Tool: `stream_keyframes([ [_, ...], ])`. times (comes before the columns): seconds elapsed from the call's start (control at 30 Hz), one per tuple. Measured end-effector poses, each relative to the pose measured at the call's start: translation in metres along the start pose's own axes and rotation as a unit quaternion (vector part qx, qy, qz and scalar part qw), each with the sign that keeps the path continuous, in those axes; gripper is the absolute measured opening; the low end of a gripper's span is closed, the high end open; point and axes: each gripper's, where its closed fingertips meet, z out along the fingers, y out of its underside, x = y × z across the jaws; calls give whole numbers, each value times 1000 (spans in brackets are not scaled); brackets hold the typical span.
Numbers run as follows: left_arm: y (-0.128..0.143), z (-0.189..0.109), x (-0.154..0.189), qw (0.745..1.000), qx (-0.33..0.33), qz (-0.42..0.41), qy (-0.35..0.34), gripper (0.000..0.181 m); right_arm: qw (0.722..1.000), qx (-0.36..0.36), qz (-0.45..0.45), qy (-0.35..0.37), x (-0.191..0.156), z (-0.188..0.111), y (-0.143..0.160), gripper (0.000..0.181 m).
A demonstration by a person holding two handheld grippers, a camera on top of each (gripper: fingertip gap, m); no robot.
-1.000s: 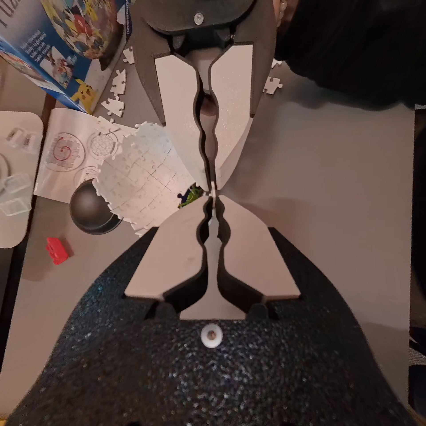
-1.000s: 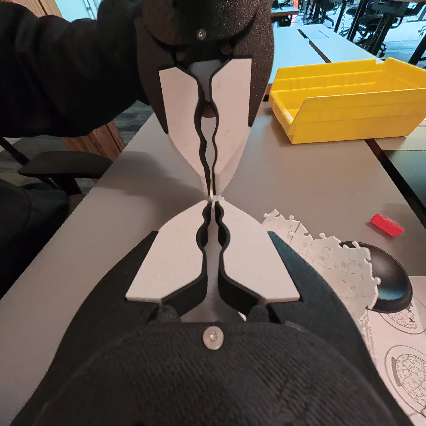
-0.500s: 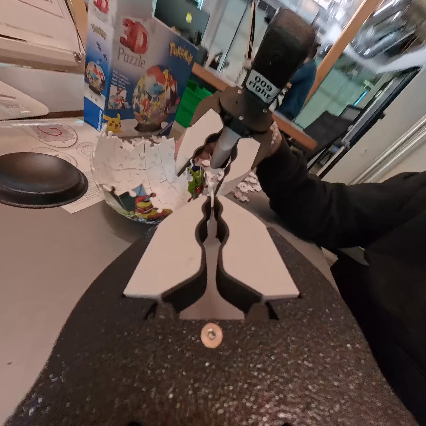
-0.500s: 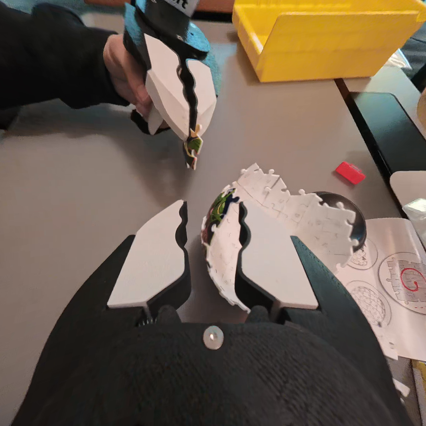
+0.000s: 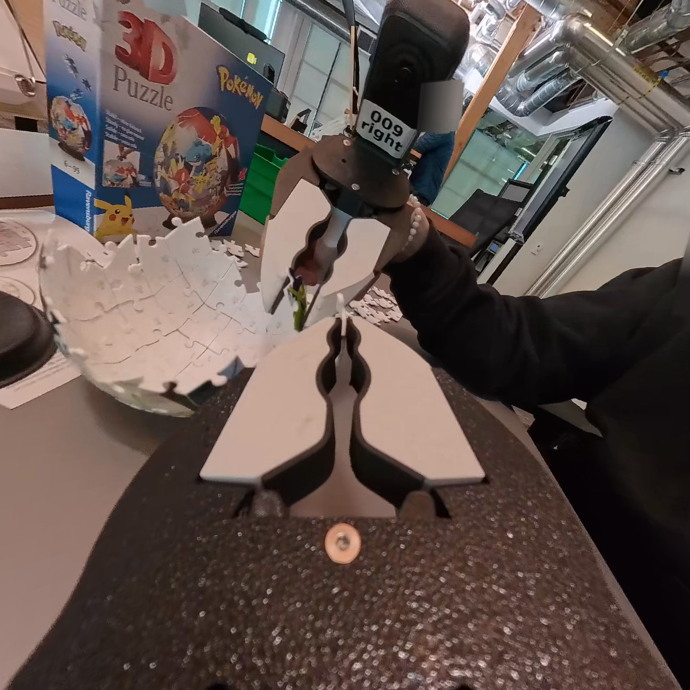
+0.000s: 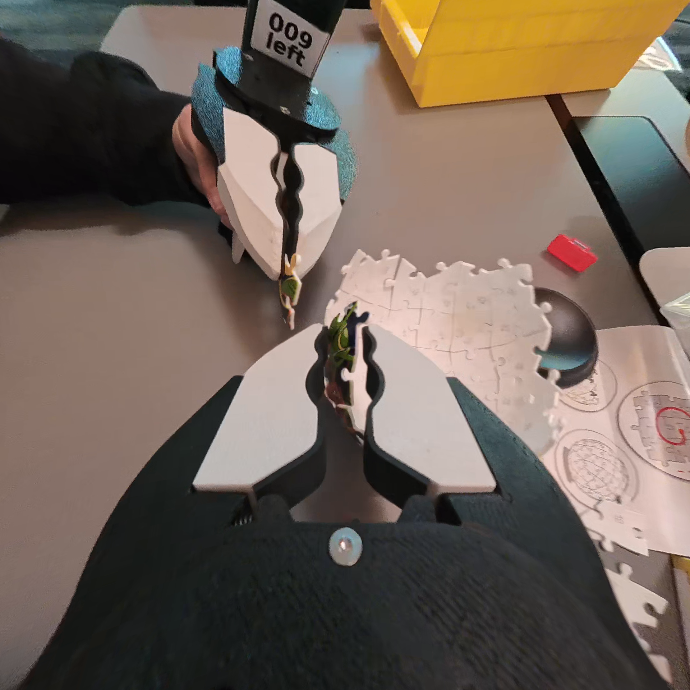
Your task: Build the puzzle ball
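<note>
A single puzzle piece (image 6: 289,295) is pinched edge-on between the closed tips of the left gripper (image 6: 287,270), held just above the grey table (image 6: 112,336) and a short way from the half-built puzzle ball (image 6: 448,328); in the left wrist view the same piece (image 5: 341,321) is seen as a thin white sliver at the tips of the left gripper (image 5: 342,328). The right gripper (image 6: 345,336) is set astride the shell's jagged rim, one finger inside the bowl and one outside, with the green-printed wall between them; whether the rim is actually clamped cannot be told, though the jaws are seen parted in the left wrist view, where the right gripper (image 5: 302,298) is tilted down over the ball (image 5: 149,317). The shell is rested on the table beside a black dome stand (image 6: 571,336) and a printed instruction sheet (image 6: 634,429); a puzzle box (image 5: 149,130) is stood behind it, loose pieces (image 5: 373,310) are scattered nearby, and a yellow bin (image 6: 522,44) and a small red block (image 6: 571,252) are left farther off.
</note>
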Motion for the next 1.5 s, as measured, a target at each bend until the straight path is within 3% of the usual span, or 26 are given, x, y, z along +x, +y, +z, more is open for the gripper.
stream_keyframes([
  [0.4, 2, 2, -5, 999, 5, -8, -34, 2, 996, 59, 62, -18, 7, -3, -7, 13],
  [0.63, -3, -4, -11, 997, 35, -39, -49, 2, 997, 47, 56, -26, 3, 2, -3, 19],
  [1.03, 14, -5, -19, 993, -51, 13, -106, 1, 998, 39, 26, -30, -2, -1, 3, 25],
  [1.3, 28, -7, -14, 987, -102, 55, -115, 1, 997, 56, -35, -52, -28, -11, 4, 35],
  [1.5, 29, -8, -9, 986, -106, 68, -105, 1, 994, 21, -105, 1, -26, -10, 13, 33],
])
